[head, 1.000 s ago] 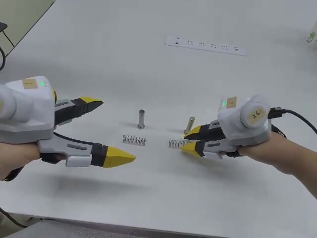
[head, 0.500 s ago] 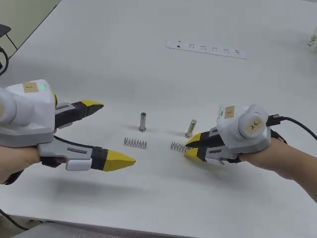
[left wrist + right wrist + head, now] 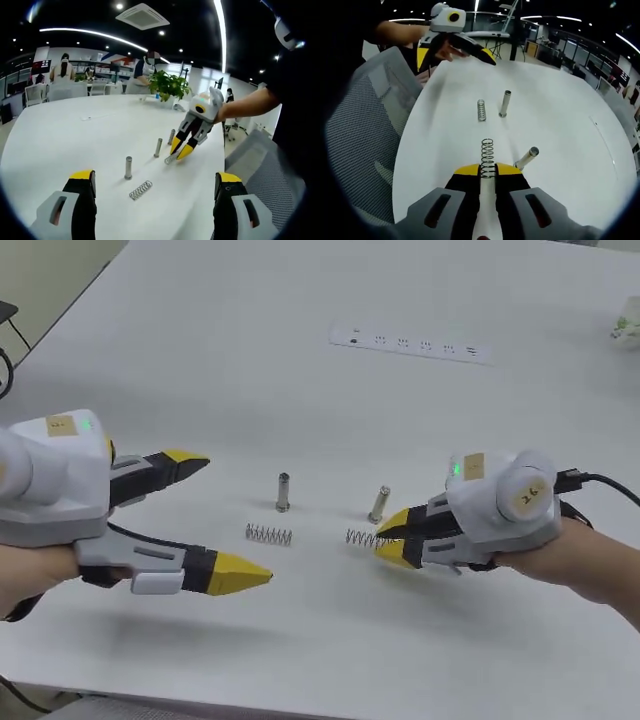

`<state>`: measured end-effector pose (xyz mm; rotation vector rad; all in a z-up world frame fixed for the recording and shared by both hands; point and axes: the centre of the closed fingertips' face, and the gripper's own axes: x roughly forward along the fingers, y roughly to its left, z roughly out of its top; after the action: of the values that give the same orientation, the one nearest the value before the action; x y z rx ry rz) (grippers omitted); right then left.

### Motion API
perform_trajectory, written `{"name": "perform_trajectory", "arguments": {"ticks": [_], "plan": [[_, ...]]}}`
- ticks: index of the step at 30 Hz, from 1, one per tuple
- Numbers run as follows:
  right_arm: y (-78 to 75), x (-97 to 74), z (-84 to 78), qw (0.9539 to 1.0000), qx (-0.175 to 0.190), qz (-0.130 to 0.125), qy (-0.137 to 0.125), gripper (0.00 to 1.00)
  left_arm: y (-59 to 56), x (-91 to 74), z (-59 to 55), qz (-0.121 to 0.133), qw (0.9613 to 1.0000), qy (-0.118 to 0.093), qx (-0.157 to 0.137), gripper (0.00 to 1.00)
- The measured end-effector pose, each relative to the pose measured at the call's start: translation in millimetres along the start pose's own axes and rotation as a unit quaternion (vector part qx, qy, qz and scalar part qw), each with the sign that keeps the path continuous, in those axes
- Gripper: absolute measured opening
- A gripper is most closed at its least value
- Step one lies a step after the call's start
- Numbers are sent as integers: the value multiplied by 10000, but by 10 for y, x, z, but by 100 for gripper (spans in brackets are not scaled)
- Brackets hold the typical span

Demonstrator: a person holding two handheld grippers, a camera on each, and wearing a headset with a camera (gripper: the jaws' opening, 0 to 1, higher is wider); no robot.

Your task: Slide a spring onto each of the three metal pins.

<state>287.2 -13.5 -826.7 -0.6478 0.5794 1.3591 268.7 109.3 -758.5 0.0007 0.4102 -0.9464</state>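
Observation:
Two metal pins stand upright on the white table: one pin (image 3: 283, 492) (image 3: 505, 103) and another pin (image 3: 380, 504) (image 3: 527, 157) to its right. A loose spring (image 3: 268, 534) (image 3: 481, 109) (image 3: 140, 190) lies flat in front of the first pin. My right gripper (image 3: 393, 539) (image 3: 487, 172) is shut on the near end of a second spring (image 3: 360, 537) (image 3: 487, 152), which lies on the table pointing left. My left gripper (image 3: 225, 520) (image 3: 155, 176) hovers wide open, left of the loose spring, holding nothing. Beyond both pins in the left gripper view stands a third ridged upright piece (image 3: 171, 136).
A white power strip (image 3: 410, 343) lies far back on the table (image 3: 300, 390). The table's near edge runs just below both grippers. A potted plant (image 3: 167, 85) and seated people are far off at the table's other end.
The right gripper's jaws have closed from a small gap onto the end of the spring. The left gripper stays open in place; the camera has shifted slightly.

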Motion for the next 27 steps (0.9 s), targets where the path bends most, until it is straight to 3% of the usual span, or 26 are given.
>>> {"name": "perform_trajectory", "arguments": {"ticks": [15, 27], "plan": [[102, -298, 138, 9999, -9, -11, -140, 8, -140, 106, 20, -217, 9997, 23, 111, 95], [167, -457, 166, 9998, -87, -100, -156, 8, -211, 171, 166, -329, 9989, -95, 321, 88]]}}
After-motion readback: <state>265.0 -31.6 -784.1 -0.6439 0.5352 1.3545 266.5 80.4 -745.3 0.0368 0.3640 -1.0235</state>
